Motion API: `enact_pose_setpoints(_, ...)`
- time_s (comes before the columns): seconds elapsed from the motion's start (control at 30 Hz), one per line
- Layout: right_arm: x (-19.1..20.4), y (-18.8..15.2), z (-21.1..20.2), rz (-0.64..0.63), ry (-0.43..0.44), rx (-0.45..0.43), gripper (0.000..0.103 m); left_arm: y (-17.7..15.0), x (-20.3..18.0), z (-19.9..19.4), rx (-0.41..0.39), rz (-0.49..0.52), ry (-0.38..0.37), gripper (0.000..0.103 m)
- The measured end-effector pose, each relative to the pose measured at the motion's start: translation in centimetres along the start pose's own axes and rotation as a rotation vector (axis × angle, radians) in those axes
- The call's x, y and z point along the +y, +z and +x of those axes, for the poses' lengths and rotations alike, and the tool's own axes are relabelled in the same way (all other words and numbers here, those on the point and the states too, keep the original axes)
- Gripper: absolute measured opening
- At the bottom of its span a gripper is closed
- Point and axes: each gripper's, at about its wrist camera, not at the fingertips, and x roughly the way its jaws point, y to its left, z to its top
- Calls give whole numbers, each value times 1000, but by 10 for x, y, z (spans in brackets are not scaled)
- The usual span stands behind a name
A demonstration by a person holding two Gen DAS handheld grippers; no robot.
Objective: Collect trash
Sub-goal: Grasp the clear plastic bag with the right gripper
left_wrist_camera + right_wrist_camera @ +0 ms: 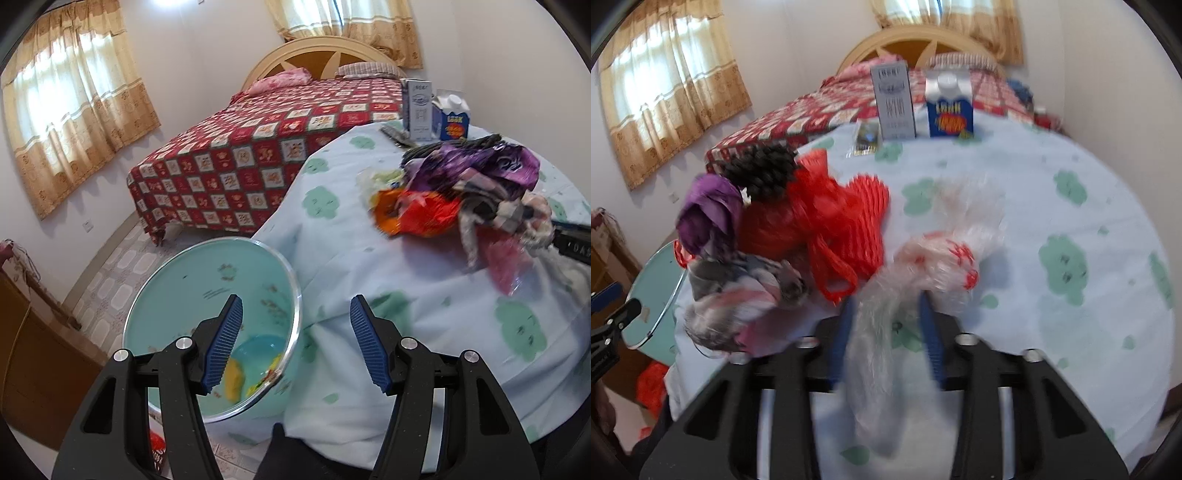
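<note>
Collecting trash from a round table (1071, 184) draped in a pale blue cloth with green motifs, and only partly through. Sitting beside the table edge, a light green bin (177, 280) already holding a few scraps at its bottom, something yellow and a bit of printed wrapper, so some pieces judged as dropped in. Hovering over the bin rim and the cloth's hanging fold, the left gripper (295, 343), jaws spread apart with nothing between them. Pinching a crumpled clear plastic bag (923, 266) with red print, the right gripper (886, 332), its blue pads pressing in on the bag's trailing neck, though blur making the exact contact hard to read. Still lying on the cloth: a red mesh bag (842, 221), a purple wrapper (709, 206), a dark knobbly bundle (761, 173) and a greyish pink crumple (738, 295), all heaped together near the bin side of the table. Standing upright at the far edge, a grey carton (892, 99) and a blue carton (949, 110), untouched. Lying on the floor by the bin, more red scrap (652, 384). Most of the work remaining, as far as can be judged.
</note>
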Motion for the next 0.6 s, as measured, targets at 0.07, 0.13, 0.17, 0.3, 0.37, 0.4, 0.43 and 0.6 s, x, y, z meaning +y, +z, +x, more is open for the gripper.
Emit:
enact_pose_setpoints(0.07, -7, -4, 2, 16, 29, 25, 7, 3, -5, 2, 4, -3, -17, 60)
enact_pose_setpoints(0.13, -8, -6, -2, 23, 45, 20, 6, 6, -14, 2, -1, 6, -29, 60)
enact_pose_setpoints(0.17, -7, -7, -6, 16, 40, 10, 5, 7, -18, 1, -5, 13, -37, 60)
enact_pose_setpoints(0.3, -7, -6, -22, -19, 21, -30, 5, 16, -28, 0, -16, 14, -55, 60)
enact_pose_setpoints(0.37, -8, -5, -29, -35, -1, -47, 5, 20, -30, 0, -22, 7, -63, 60)
enact_pose_setpoints(0.4, -9, -5, -32, -49, -14, -54, 5, 24, -33, 0, -27, 5, -65, 60)
enact_pose_setpoints(0.43, -11, -6, -34, -55, -19, -59, 5, 26, -34, 0, -30, 4, -67, 60)
enact_pose_setpoints(0.6, -23, -11, -34, -63, -32, -49, 5, 41, -43, 6, -35, -26, -107, 60)
